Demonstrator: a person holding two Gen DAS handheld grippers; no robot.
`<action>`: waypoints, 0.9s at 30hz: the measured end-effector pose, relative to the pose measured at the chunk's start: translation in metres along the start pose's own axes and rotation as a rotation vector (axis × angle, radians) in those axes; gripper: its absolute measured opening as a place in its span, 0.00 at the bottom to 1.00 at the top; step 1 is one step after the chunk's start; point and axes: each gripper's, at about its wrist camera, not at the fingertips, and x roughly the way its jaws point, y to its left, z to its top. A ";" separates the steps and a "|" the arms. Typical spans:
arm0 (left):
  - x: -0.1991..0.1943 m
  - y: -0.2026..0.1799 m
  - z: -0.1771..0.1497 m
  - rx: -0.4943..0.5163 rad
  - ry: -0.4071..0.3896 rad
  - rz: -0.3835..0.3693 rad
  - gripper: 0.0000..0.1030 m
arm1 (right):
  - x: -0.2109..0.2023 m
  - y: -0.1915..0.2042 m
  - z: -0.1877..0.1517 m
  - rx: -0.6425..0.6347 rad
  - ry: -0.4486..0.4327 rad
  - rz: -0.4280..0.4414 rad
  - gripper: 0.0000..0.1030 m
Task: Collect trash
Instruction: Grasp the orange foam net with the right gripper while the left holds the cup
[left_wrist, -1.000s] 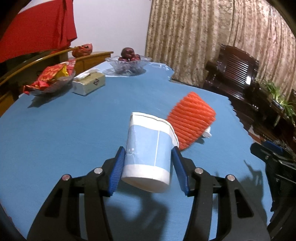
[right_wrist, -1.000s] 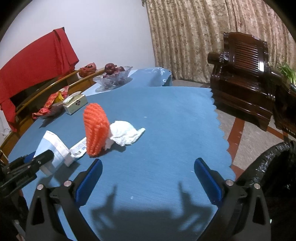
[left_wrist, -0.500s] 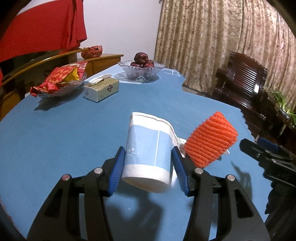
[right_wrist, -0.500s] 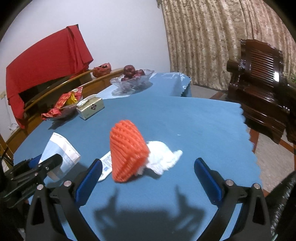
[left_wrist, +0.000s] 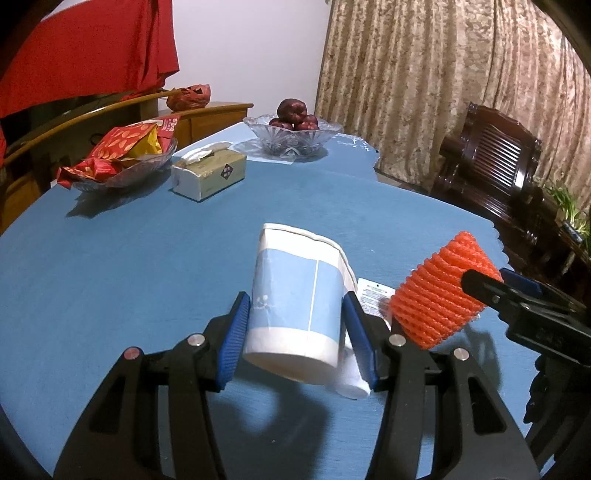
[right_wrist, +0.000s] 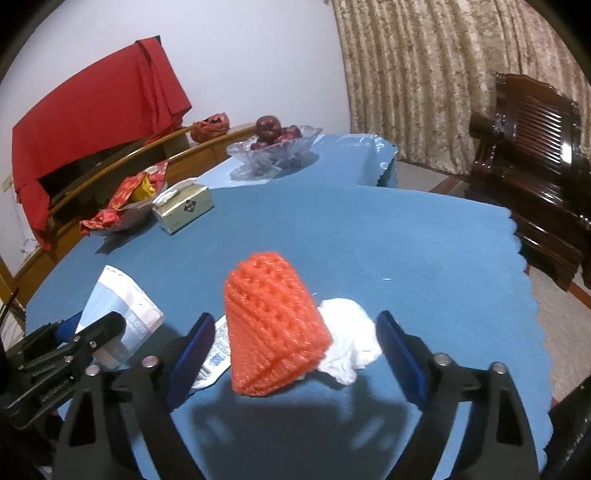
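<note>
Left gripper (left_wrist: 301, 336) is pinching the cup (left_wrist: 295, 306), lifted off the desk (left_wrist: 129, 266) for carrying; right gripper (right_wrist: 295, 354), jaws spread, is straddling the net (right_wrist: 273, 328) beside the tissue (right_wrist: 349, 347).

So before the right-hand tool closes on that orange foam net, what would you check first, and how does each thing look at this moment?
1. Left gripper holds the paper cup firmly between both fingers: ok.
2. Right gripper is open wide enough for the orange foam net: ok.
3. Net sits between the right fingers: ok, though nearer the left-side one.
4. Nothing extra gets pinched: not ok, the white crumpled tissue lies between the fingers and touches the net, and a printed wrapper lies just beside it.
5. Cup is empty: cannot tell.
6. Trash bag within reach: cannot tell.
</note>
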 end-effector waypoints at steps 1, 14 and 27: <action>0.000 0.001 0.000 -0.001 0.000 0.000 0.49 | 0.002 0.001 0.000 -0.001 0.007 0.013 0.70; -0.018 -0.006 0.005 0.015 -0.029 -0.018 0.49 | -0.036 0.011 -0.001 -0.024 -0.013 0.096 0.27; -0.060 -0.054 0.005 0.058 -0.042 -0.102 0.49 | -0.122 -0.014 -0.017 0.030 -0.099 0.021 0.27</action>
